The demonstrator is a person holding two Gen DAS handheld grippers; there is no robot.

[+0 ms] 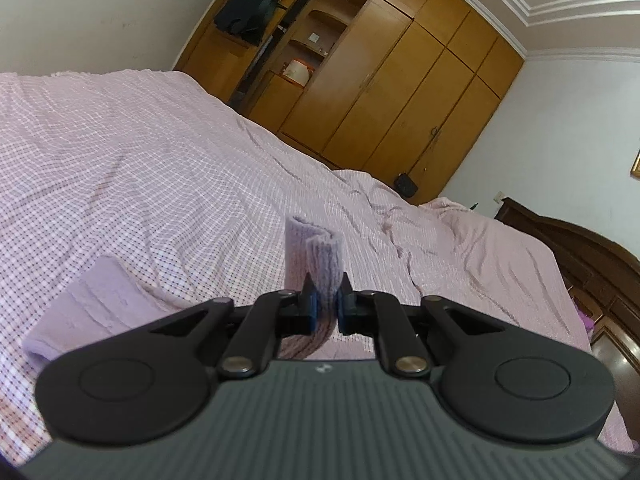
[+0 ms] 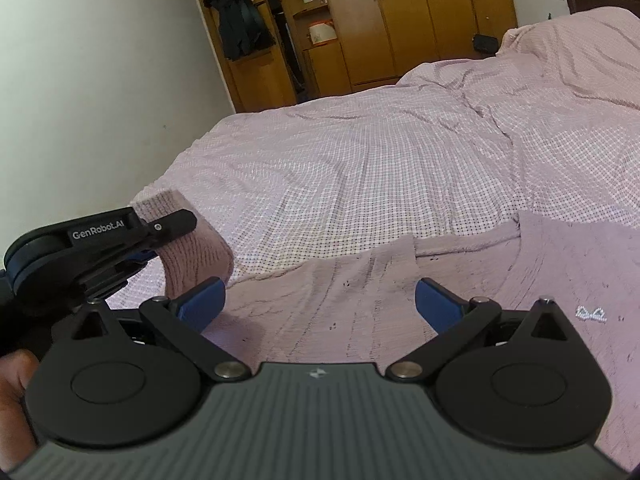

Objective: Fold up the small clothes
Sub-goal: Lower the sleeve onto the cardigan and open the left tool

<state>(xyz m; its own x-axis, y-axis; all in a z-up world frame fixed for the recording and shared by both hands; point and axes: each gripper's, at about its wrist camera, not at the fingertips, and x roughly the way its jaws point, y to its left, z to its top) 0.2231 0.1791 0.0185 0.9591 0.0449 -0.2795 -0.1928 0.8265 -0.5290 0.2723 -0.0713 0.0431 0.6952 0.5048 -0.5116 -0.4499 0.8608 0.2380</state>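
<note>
A small lilac knitted sweater [image 2: 460, 276] lies on the pink checked bed [image 2: 360, 168]. My left gripper [image 1: 327, 305] is shut on a sleeve cuff of the sweater [image 1: 316, 258], which stands up between the fingers. In the right wrist view the left gripper [image 2: 176, 226] shows at the left, holding the lifted sleeve [image 2: 192, 248] above the bed. My right gripper [image 2: 318, 306] is open and empty, low over the sweater's body. Another part of the sweater [image 1: 96, 304] lies at the lower left in the left wrist view.
A wooden wardrobe [image 1: 400, 80] with open shelves and hanging dark clothes [image 1: 252, 0] stands beyond the bed. A dark wooden headboard [image 1: 592, 256] is at the right. A white wall [image 2: 100, 80] runs along the bed's left side.
</note>
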